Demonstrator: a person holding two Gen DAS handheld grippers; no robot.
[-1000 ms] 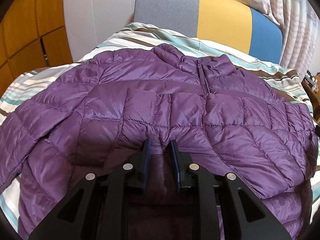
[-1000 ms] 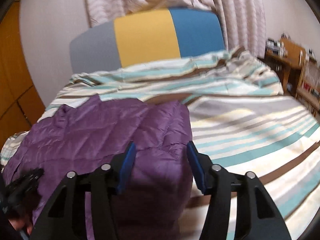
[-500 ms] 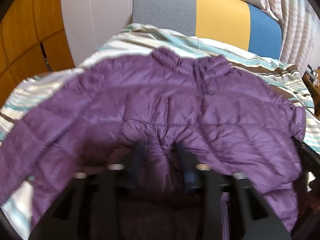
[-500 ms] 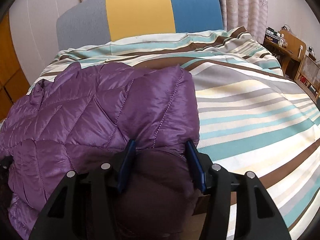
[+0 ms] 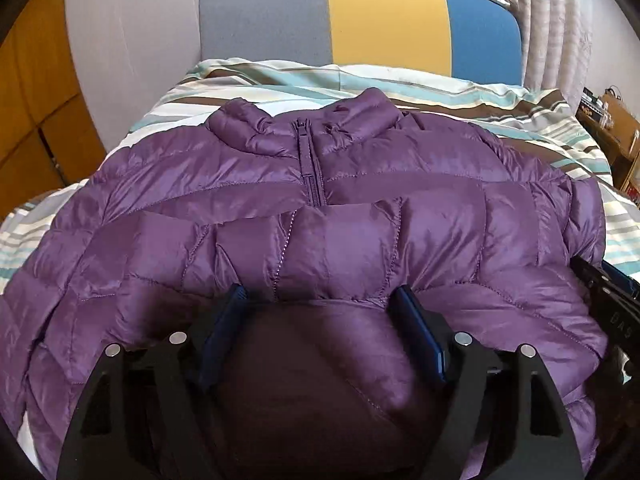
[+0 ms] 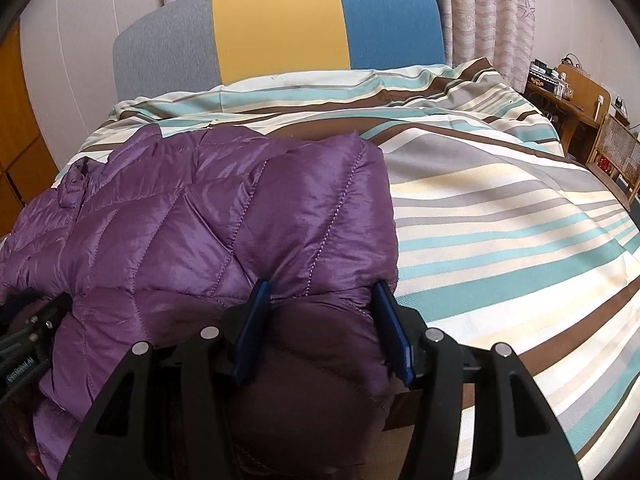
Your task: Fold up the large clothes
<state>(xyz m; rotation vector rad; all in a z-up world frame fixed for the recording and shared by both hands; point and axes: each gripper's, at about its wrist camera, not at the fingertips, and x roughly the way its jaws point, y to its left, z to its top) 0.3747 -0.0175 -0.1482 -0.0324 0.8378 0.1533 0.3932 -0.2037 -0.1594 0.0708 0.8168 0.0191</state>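
A purple quilted jacket [image 5: 360,200] lies front up on the striped bed cover [image 5: 280,80], collar and zip towards the headboard. Its lower hem is folded up over the body. My left gripper [image 5: 320,292] stands at that folded edge. Its jaws are opening wide, and the puffy fabric bulges loosely between them. My right gripper [image 6: 320,285] is shut on a thick fold at the right side of the jacket [image 6: 240,220], which fills the gap between its blue pads [image 6: 252,332]. The right gripper's black body [image 5: 612,300] shows at the right edge of the left wrist view.
A grey, yellow and blue headboard [image 6: 280,28] stands at the far end of the bed. Bare striped bed cover [image 6: 500,220] stretches right of the jacket. A wooden wardrobe [image 5: 32,100] stands on the left, a wooden desk [image 6: 572,92] on the right, curtains behind.
My left jaws have gone from a narrow pinch on the hem to a wide gap. The jacket has settled flatter on the bed. My right gripper has sunk with its fold.
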